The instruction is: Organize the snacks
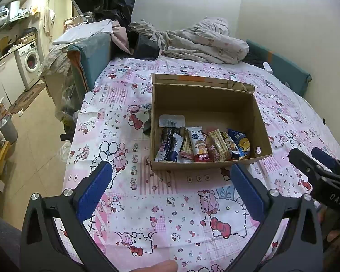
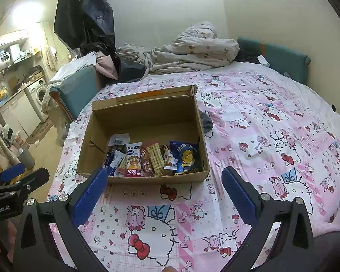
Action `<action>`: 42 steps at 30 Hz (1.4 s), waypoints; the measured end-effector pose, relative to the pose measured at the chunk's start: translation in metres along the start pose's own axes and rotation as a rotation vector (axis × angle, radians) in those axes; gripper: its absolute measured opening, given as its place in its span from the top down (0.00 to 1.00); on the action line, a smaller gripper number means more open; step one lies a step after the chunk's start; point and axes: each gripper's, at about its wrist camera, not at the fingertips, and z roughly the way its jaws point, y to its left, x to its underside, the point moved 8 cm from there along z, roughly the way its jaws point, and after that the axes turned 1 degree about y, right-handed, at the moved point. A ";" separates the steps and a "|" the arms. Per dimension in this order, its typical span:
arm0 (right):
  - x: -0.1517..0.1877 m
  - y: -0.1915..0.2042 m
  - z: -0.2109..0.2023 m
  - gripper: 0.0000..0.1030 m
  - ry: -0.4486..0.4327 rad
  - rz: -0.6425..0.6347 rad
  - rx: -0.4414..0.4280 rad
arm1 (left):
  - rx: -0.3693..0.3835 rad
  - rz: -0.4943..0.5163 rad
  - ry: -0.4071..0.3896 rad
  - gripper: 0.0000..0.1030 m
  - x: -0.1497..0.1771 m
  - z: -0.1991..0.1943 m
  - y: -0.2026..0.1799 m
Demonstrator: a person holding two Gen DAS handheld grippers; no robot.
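An open cardboard box stands on the pink cartoon-print bed cover. Several snack packets stand in a row against its near wall. The box also shows in the right wrist view, with the snack packets inside. My left gripper is open and empty, just short of the box's near side. My right gripper is open and empty, in front of the box. The right gripper also shows at the right edge of the left wrist view.
A crumpled quilt and dark clothes lie at the far end of the bed. A teal headboard runs along the right wall. A dark sock lies beside the box. A washing machine and a bin stand left.
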 end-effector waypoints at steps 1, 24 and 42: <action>0.000 0.000 0.000 0.00 0.000 0.002 -0.001 | 0.000 0.000 -0.001 0.00 0.000 0.000 0.000; 0.000 -0.001 0.001 0.00 0.003 -0.007 0.004 | 0.000 -0.001 0.001 0.00 0.000 0.000 0.000; 0.001 -0.001 0.003 0.00 0.007 -0.006 0.008 | -0.012 0.002 -0.001 0.00 0.000 0.000 -0.003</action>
